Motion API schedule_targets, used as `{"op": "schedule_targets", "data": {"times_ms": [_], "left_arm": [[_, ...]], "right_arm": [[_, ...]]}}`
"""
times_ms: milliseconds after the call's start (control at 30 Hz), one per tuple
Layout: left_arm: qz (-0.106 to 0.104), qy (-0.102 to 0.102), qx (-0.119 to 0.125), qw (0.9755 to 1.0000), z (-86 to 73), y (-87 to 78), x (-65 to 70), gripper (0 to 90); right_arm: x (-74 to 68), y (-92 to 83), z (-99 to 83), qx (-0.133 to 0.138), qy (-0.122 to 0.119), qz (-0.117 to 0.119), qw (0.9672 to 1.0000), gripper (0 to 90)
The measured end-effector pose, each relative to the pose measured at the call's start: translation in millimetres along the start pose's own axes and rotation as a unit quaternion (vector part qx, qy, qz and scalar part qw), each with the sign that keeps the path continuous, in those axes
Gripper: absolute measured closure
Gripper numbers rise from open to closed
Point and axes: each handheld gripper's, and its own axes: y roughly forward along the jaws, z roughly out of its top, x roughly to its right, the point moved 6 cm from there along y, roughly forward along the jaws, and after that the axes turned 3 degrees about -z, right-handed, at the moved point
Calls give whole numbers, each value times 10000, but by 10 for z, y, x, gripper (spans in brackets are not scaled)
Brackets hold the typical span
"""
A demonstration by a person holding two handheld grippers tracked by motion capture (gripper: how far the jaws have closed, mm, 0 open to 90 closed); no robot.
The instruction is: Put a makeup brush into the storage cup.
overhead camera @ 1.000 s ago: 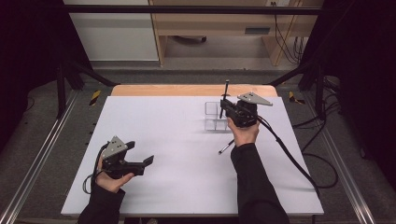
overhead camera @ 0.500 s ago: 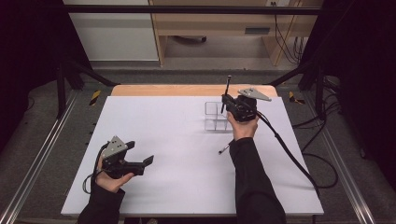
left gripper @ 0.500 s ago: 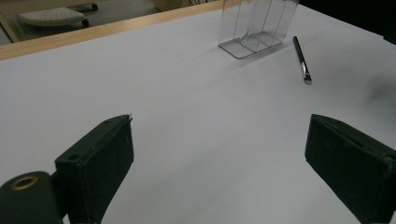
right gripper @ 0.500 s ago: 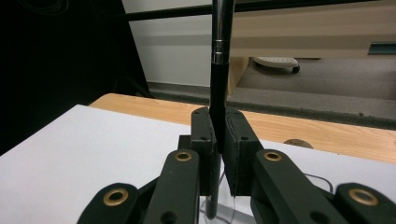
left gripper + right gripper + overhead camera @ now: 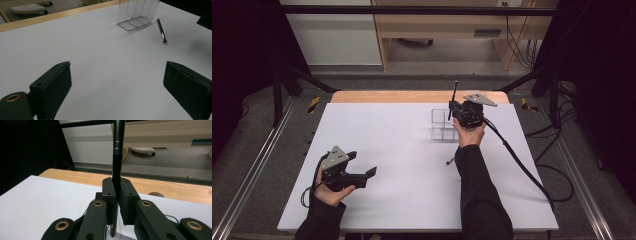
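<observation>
My right gripper (image 5: 455, 110) is shut on a thin black brush (image 5: 454, 95), which stands upright just over the far right side of a clear compartmented holder (image 5: 441, 125). In the right gripper view the pads (image 5: 126, 195) of my right gripper (image 5: 117, 188) clamp the brush's black handle (image 5: 117, 157), whose silver band is above them. A second black brush (image 5: 450, 161) lies flat on the white sheet beside the right forearm. My left gripper (image 5: 361, 164) rests open near the front left, nothing between its jaws. The left gripper (image 5: 118, 67) faces the holder (image 5: 137, 12) and the lying brush (image 5: 161, 31).
A white sheet (image 5: 412, 165) covers the table, with a wooden strip (image 5: 387, 96) showing at the far edge. The right gripper's black cable (image 5: 517, 160) trails off across the right side. Metal frame rails (image 5: 252, 170) run along both sides.
The right gripper, still holding the brush upright, has shifted slightly toward the far edge, over the holder. The left gripper has stayed where it was.
</observation>
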Motion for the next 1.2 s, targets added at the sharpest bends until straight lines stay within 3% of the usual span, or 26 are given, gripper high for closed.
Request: {"op": "schedule_targets", "data": {"times_ms": [700, 1200], "left_arm": [[9, -6, -4, 10000, -4, 1, -5, 74], [8, 3, -21, 10000, -7, 5, -4, 74]], "right_arm": [[-11, 172, -226, -269, -174, -177, 9993, 835], [46, 217, -396, -457, -63, -208, 9987, 835]]}}
